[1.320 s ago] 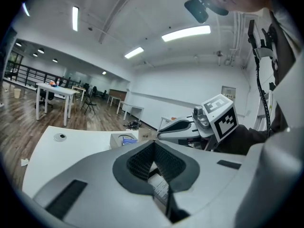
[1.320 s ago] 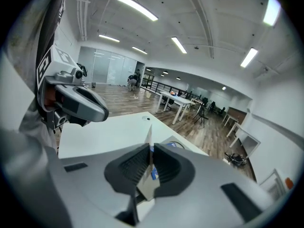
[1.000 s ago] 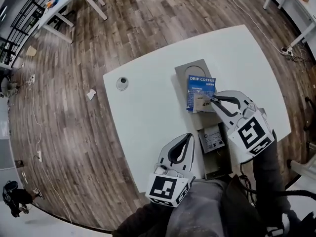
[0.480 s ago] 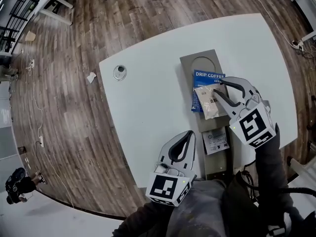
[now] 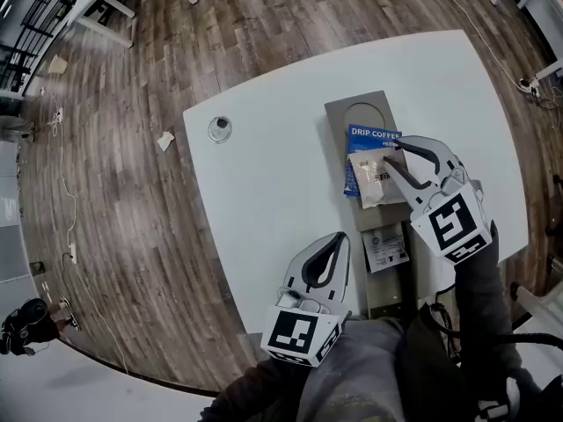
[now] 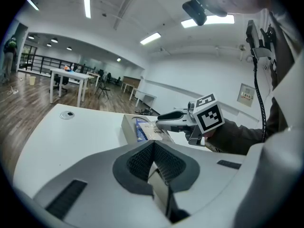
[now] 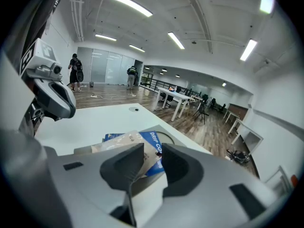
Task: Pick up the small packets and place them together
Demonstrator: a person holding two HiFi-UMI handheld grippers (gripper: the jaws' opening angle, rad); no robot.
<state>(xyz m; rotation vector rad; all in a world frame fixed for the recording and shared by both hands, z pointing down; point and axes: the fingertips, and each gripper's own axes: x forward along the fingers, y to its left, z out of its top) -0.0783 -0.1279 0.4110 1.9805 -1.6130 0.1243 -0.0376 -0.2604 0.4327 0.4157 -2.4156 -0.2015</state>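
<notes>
Three small packets on one grey tray (image 5: 352, 112), white table (image 5: 264, 174): tan packet (image 5: 369, 176) lying atop blue packet (image 5: 374, 135), white packet (image 5: 385, 249) apart at six o'clock of that pair. Right gripper (image 5: 391, 153): jaws have just been opening, part-wide, tan packet's edge loose between them, unpressed. Left gripper (image 5: 338, 238): jaws together, empty, at seven o'clock of the tray. Step judged: releasing the tan packet. Next move likely calls for drawing back clear, then fetching the white packet.

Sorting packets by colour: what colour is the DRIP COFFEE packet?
The DRIP COFFEE packet is blue with white lettering, clearest in the head view.
</notes>
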